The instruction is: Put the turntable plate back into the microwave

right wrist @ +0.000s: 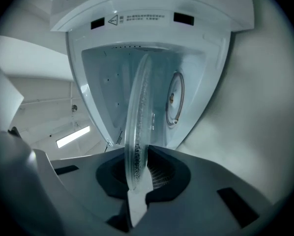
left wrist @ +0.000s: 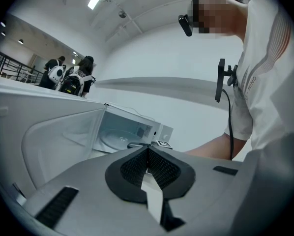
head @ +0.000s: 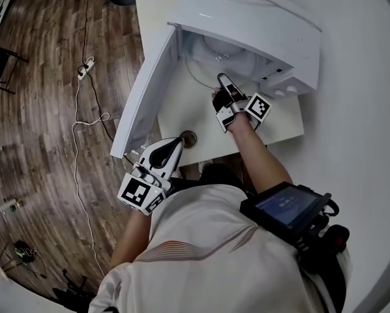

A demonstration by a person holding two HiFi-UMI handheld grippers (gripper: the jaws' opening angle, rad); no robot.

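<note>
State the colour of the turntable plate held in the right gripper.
Clear, colourless glass: the turntable plate shows best edge-on in the right gripper view.

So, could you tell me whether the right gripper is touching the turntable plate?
Touching: in the right gripper view, the right gripper clamps the rim of the turntable plate.

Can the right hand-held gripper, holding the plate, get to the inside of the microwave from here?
Probably yes: the door stands wide open, the right hand-held gripper, clamped on the rim of the plate, is at the mouth of the microwave, and nothing shows in the way.
</note>
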